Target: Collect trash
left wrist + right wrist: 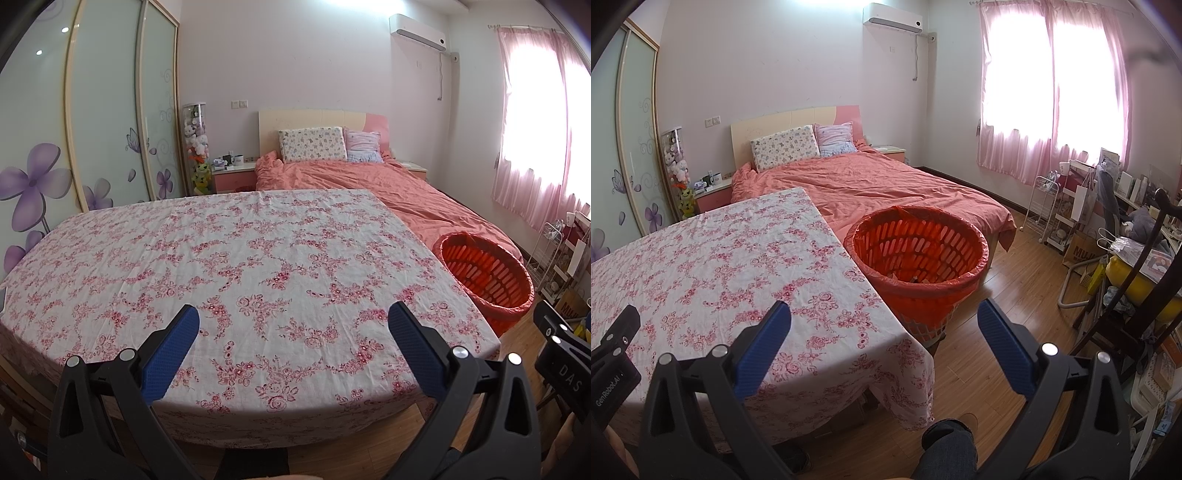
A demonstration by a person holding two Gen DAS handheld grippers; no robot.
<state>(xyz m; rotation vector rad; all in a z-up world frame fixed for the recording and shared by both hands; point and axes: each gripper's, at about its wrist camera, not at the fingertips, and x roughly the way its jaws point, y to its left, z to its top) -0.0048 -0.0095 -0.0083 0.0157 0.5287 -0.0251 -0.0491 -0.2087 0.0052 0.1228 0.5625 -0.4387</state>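
An orange slatted bin (pixel 919 258) lined with an orange bag stands on the floor at the right edge of the table; it also shows in the left wrist view (pixel 487 273). Small scraps lie at its bottom. The table (pixel 240 258) wears a pink floral cloth, and I see no trash on it. My left gripper (pixel 293 332) is open and empty above the table's near edge. My right gripper (pixel 884 328) is open and empty, over the table's near right corner, short of the bin. The left gripper's body (pixel 613 350) shows at the right wrist view's left edge.
A bed (pixel 879 188) with an orange cover lies behind the table and bin. A wardrobe (pixel 103 110) lines the left wall. A white cart (pixel 1045 210), a chair and clutter (pixel 1126 266) crowd the right side. Wood floor (pixel 997 350) lies open right of the table. My leg (pixel 945 450) shows below.
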